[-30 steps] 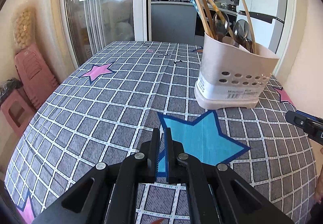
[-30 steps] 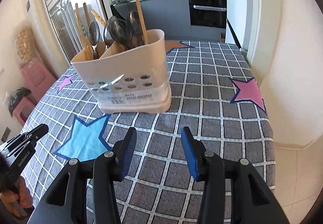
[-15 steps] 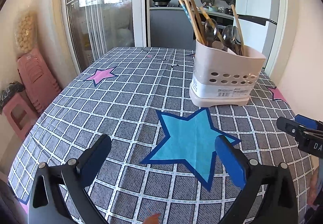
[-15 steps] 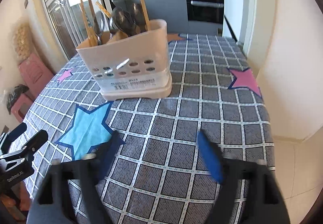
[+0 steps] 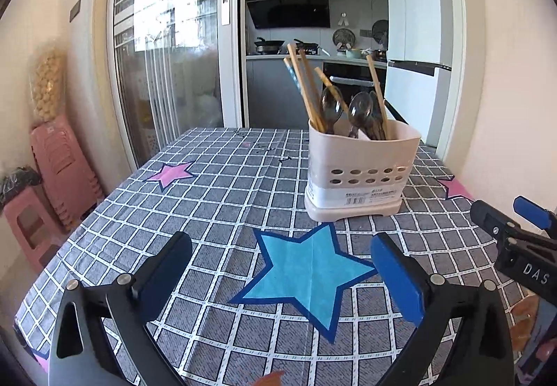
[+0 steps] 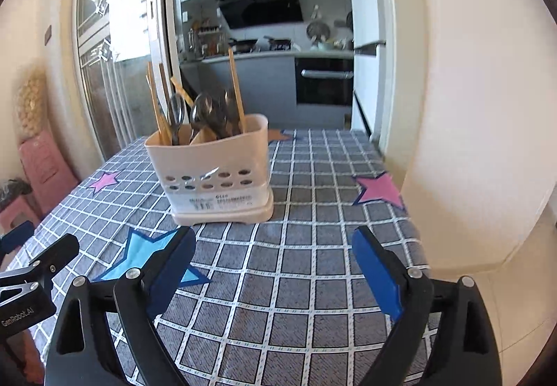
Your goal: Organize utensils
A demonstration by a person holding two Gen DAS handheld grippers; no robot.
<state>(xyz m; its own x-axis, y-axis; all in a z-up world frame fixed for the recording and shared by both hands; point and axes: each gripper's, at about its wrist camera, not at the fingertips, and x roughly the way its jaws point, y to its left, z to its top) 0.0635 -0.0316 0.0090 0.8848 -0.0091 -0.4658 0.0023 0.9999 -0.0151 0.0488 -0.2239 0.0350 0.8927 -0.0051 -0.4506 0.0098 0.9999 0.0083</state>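
Left wrist view: the left claw [image 5: 280, 255] hangs above the tabletop [image 5: 216, 198], fingers spread wide, nothing between them; a blue star [image 5: 306, 271] printed on the cloth shows in the gap.
Right wrist view: the right claw [image 6: 273, 255] is also spread wide and empty, above the checked cloth on the near side of the utensil holder [image 6: 216, 173].
Holder position: the cream utensil holder [image 5: 360, 173] stands upright on the tabletop, beyond both claws and apart from them, just past the blue star's far point.
Holder build: two rows of round holes across the front wall, a printed label beneath them, a wider foot at the base; an inner divider shows from the right wrist view.
Contents, chopsticks: wooden chopsticks [image 5: 306, 90] stand on end, long axes near vertical and leaning, tips well above the rim; most sit in the left part, one single stick [image 6: 236, 90] rises in the right part.
Contents, spoons: metal spoons [image 5: 360, 111] stand handles down, bowls up just above the rim, clustered around the middle.
Other claw seen: the right claw's tip [image 5: 504, 222] enters the left wrist view at the right edge, over the tabletop's right side.
Beside the tabletop: pink stools [image 5: 59, 173] stacked against the left wall.
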